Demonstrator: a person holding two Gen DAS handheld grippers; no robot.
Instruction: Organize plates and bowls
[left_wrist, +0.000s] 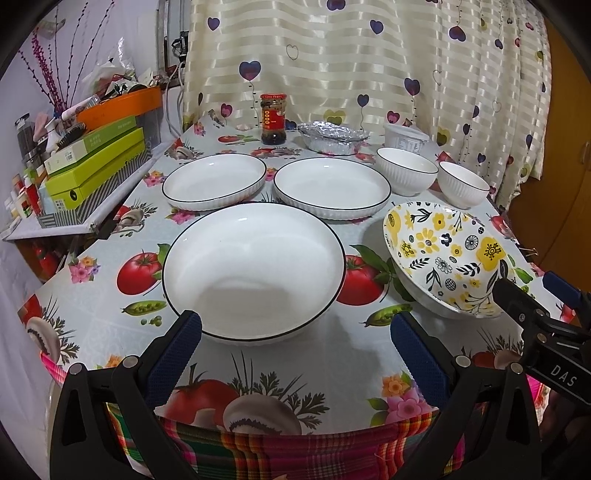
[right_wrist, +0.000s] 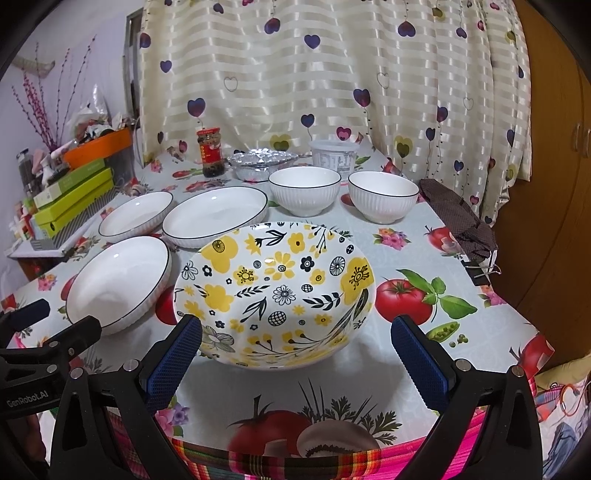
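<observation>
While both grippers' fingers (left_wrist: 188, 325) gape empty: vegetable-print tablecloth (left_wrist: 110, 314), white plates (left_wrist: 255, 269), floral bowl (right_wrist: 275, 291), heart-patterned curtain (left_wrist: 332, 66).

Sauce jar (left_wrist: 273, 119), foil tray (left_wrist: 332, 137), curtain (left_wrist: 351, 55)

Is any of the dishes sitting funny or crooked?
Yes. The flowery bowl looks tipped up toward the white plate, not flat like the other dishes; the right gripper is open around it. Nothing looks spilled or broken.
</observation>
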